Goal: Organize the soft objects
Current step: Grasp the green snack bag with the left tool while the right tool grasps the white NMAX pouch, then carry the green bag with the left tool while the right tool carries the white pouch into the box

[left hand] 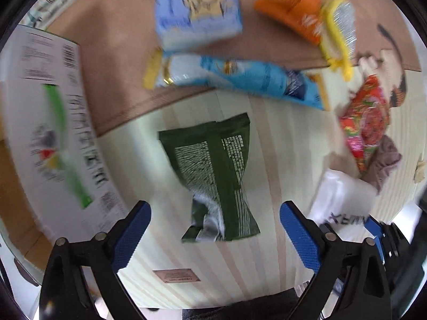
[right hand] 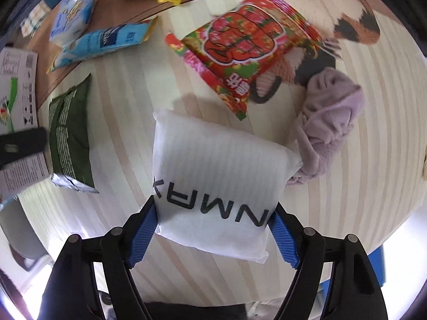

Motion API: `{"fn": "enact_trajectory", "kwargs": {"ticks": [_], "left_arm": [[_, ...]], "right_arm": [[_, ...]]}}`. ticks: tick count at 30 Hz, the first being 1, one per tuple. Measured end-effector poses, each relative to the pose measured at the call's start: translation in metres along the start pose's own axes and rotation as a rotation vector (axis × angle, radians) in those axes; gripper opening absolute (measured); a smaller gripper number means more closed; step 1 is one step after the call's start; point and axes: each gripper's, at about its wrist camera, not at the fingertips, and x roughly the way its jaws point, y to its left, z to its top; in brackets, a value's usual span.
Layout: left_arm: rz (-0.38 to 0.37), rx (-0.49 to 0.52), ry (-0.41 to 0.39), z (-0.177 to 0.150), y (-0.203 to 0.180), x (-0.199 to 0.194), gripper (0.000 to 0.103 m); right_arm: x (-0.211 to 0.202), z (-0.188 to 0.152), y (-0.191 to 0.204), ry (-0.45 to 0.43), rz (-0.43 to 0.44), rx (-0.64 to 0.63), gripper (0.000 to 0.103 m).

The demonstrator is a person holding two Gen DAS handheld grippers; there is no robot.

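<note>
My right gripper (right hand: 213, 229) is shut on a white soft pouch (right hand: 216, 170) with black letters, its blue pads pressing both sides. The pouch also shows in the left wrist view (left hand: 339, 200). My left gripper (left hand: 214, 232) is open and empty, just above a dark green snack bag (left hand: 216, 176) that lies flat on the striped table; the bag also shows in the right wrist view (right hand: 70, 136). A red flowered bag (right hand: 240, 50), a purple plush cloth (right hand: 331, 117) and a calico plush cat (right hand: 333, 18) lie beyond the pouch.
A white cardboard box (left hand: 45, 122) stands at the left. On a brown mat (left hand: 117, 80) lie a light blue pack (left hand: 197, 8), a blue snack bag (left hand: 253, 77), an orange bag (left hand: 296, 8) and a yellow-edged silver item (left hand: 341, 32).
</note>
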Motion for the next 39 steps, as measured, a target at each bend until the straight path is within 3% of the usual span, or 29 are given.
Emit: {"fn": "enact_trajectory", "kwargs": {"ticks": [4, 6, 7, 11, 15, 21, 27, 31, 34, 39], "left_arm": [[0.005, -0.02, 0.043, 0.011, 0.0, 0.025, 0.082], [-0.003, -0.02, 0.052, 0.013, -0.001, 0.033, 0.068], [-0.005, -0.025, 0.059, 0.014, 0.0, 0.037, 0.054], [0.012, -0.022, 0.009, 0.005, -0.002, 0.034, 0.035], [0.003, -0.036, -0.053, -0.02, -0.003, 0.015, 0.033], [-0.068, -0.057, -0.183, -0.071, 0.01, -0.045, 0.032], [-0.138, -0.125, -0.34, -0.107, 0.082, -0.148, 0.032], [-0.131, -0.193, -0.399, -0.114, 0.152, -0.181, 0.032], [-0.116, -0.237, -0.404, -0.112, 0.209, -0.182, 0.032], [-0.134, -0.275, -0.338, -0.088, 0.286, -0.158, 0.032]], "right_arm": [[0.008, 0.0, -0.002, 0.0, -0.013, 0.032, 0.082], [-0.005, 0.012, -0.001, 0.003, -0.019, 0.041, 0.083], [0.0, 0.017, 0.0, 0.002, -0.018, 0.05, 0.083], [0.005, 0.012, 0.009, -0.014, -0.018, 0.057, 0.079], [-0.016, 0.009, -0.009, -0.036, 0.006, 0.052, 0.066], [-0.068, -0.014, 0.012, -0.117, 0.082, -0.036, 0.065], [-0.16, -0.04, 0.095, -0.255, 0.144, -0.247, 0.065], [-0.205, -0.012, 0.171, -0.294, 0.195, -0.385, 0.065], [-0.207, 0.0, 0.23, -0.298, 0.2, -0.457, 0.065], [-0.194, 0.024, 0.329, -0.272, 0.163, -0.501, 0.065]]}}
